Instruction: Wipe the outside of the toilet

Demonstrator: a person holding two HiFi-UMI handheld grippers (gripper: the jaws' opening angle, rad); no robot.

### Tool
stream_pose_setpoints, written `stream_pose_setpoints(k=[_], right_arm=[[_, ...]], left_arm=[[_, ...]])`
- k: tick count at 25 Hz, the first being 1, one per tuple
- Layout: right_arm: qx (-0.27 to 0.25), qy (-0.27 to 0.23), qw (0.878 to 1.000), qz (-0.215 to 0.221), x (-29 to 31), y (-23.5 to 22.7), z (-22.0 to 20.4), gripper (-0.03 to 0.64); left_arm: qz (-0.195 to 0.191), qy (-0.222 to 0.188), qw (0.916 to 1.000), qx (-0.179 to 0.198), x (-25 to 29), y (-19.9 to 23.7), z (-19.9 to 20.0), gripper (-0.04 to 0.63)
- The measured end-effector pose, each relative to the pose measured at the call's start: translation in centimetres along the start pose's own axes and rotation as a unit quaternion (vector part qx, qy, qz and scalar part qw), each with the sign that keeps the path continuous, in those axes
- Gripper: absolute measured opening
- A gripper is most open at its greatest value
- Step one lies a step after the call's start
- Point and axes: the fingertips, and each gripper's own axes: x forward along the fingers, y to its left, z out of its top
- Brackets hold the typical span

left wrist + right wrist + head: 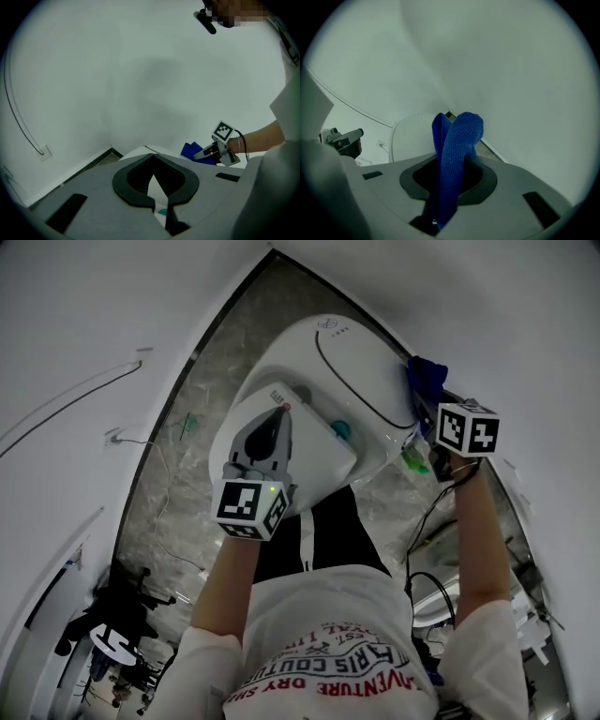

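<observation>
The white toilet (pixel 361 371) stands in a narrow corner with its lid down. My right gripper (pixel 433 418) is at the toilet's right flank, shut on a blue cloth (pixel 427 381) that lies against the rim there. In the right gripper view the blue cloth (pixel 459 136) stands up out of the right gripper (pixel 451 161), with the toilet lid (pixel 410 136) beyond. My left gripper (pixel 279 413) hovers over the toilet's near, boxy end, its jaws shut with nothing in them. The left gripper (pixel 153 164) view shows the toilet edge (pixel 140 152), the cloth (pixel 191 151) and the right gripper (pixel 213 152).
White walls close in on both sides of the grey marble floor (pixel 187 456). A teal piece (pixel 340 430) sits on the toilet's near end and a green item (pixel 412 462) at its right. Cables (pixel 431 531) hang at right; black gear (pixel 122 610) lies lower left.
</observation>
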Motion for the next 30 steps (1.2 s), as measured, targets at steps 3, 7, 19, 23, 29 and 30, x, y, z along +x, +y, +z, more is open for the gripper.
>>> stream_pose_setpoints(k=[3, 7, 19, 23, 29, 30], right_arm=[[-0.076, 0.031, 0.997, -0.006, 1.3, 1.8, 2.0, 0.075], [-0.137, 0.059, 0.989, -0.016, 2.7, 3.1, 3.9, 0.075], [-0.235, 0.081, 0.968, -0.024, 5.9, 8.6, 8.4, 0.075], [-0.330, 0.105, 0.937, -0.041, 7.2, 10.8, 9.5, 0.075], [-0.456, 0.115, 0.882, -0.044, 9.9, 16.3, 11.2, 0.075], [-0.465, 0.118, 0.877, -0.037, 10.6, 17.1, 11.3, 0.075]], left_arm=[[0.005, -0.007, 0.9999, -0.014, 0.0, 0.8, 0.4, 0.006], [0.005, -0.010, 0.9996, -0.025, -0.5, 1.7, 0.1, 0.006], [0.032, 0.007, 0.9982, -0.050, -2.7, 7.5, -4.9, 0.006], [0.035, 0.007, 0.9972, -0.066, -3.0, 8.8, -6.6, 0.006], [0.028, -0.007, 0.9973, -0.067, -4.2, 11.3, -8.2, 0.005], [0.031, -0.009, 0.9971, -0.069, -4.3, 11.9, -8.6, 0.006]])
